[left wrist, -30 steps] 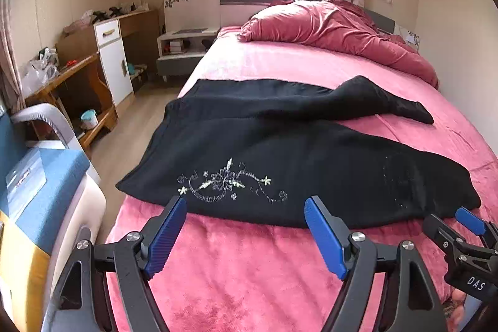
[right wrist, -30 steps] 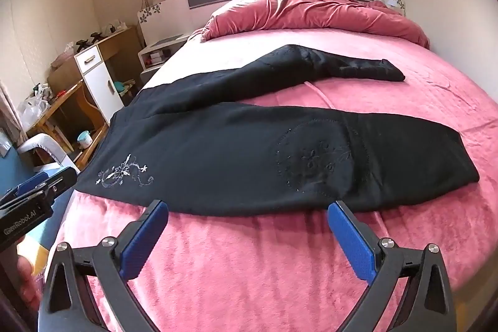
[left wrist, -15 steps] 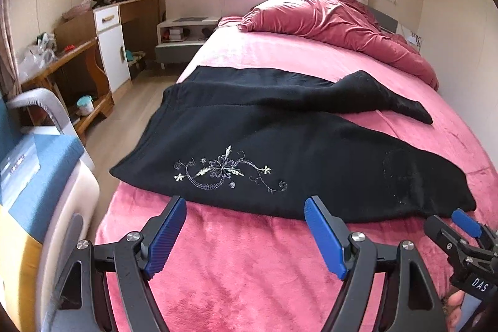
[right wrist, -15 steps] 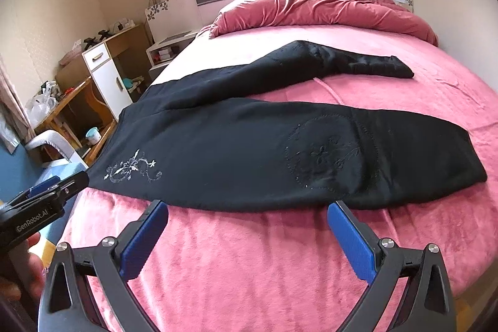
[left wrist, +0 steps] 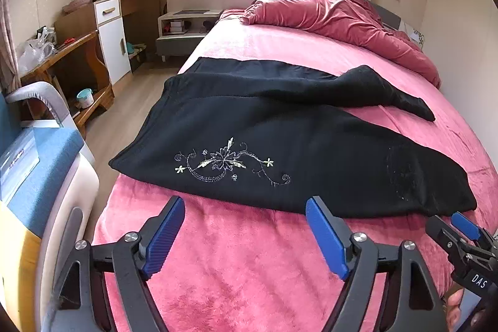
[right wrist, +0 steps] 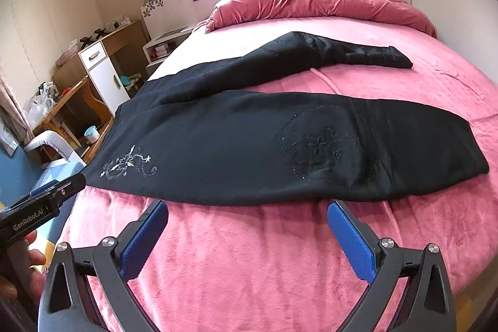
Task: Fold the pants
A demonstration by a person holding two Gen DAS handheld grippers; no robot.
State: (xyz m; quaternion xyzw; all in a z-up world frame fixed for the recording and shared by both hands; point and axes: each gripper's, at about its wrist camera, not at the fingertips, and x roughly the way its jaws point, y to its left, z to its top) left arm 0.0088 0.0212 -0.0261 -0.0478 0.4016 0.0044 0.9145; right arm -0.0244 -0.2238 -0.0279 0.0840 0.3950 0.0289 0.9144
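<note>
On pink bed (left wrist: pixel 249 263): black pants (left wrist: pixel 280 145), waistband edge hidden; left claw (left wrist: pixel 246 232), right claw (right wrist: pixel 249 235) both gaping, empty.

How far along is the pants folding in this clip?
Barely started. Done: the black pants lie spread across the pink bed, legs apart, the far leg angled away, no fold made. In hand: nothing; the left gripper and right gripper are both open, short of the near edge, not touching cloth. Left: grasp, lay one leg over the other, then fold lengthwise.
</note>
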